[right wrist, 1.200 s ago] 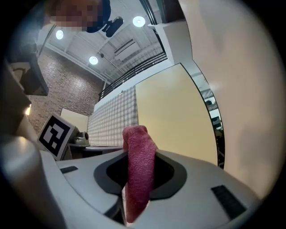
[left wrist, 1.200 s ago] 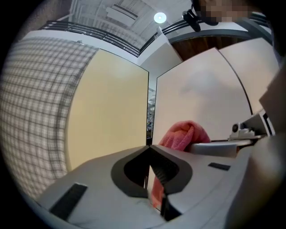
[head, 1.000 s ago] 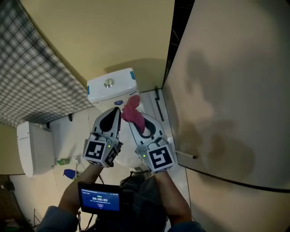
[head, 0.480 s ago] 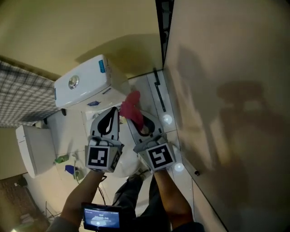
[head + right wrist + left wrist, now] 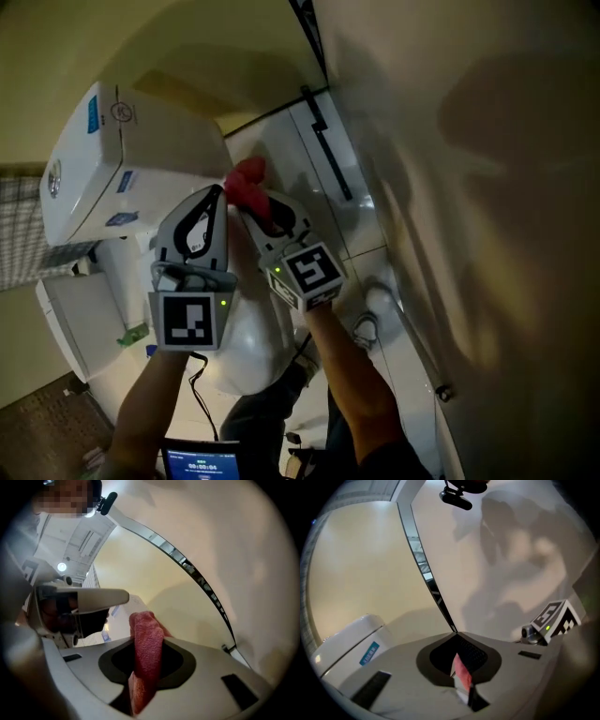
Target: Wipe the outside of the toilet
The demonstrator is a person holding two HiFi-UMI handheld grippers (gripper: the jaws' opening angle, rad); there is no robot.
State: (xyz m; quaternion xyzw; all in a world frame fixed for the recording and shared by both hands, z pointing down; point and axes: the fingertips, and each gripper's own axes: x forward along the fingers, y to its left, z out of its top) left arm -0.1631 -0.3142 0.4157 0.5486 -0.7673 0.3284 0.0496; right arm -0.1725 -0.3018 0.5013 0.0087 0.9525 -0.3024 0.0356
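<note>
The white toilet tank (image 5: 122, 159) fills the head view's upper left, and the bowl (image 5: 246, 349) lies below my hands. My right gripper (image 5: 249, 201) is shut on a red cloth (image 5: 246, 182), whose end is at the tank's lower right corner. In the right gripper view the cloth (image 5: 146, 648) stands up through the jaws. My left gripper (image 5: 217, 193) is beside it, jaws together, tip close to the cloth. In the left gripper view a thin pink sliver (image 5: 462, 673) shows in the slot of the left gripper (image 5: 456, 634); I cannot tell what it is.
A beige partition wall (image 5: 469, 187) runs close along the right, with a black strip (image 5: 324, 142) at its foot. A white bin (image 5: 67, 317) and small green and blue items (image 5: 133, 335) are at the left. A shoe (image 5: 380, 300) is on the floor tiles.
The head view has swung, so the tank now sits at upper left. Both grippers have moved toward the tank's right side, the cloth still in the right one.
</note>
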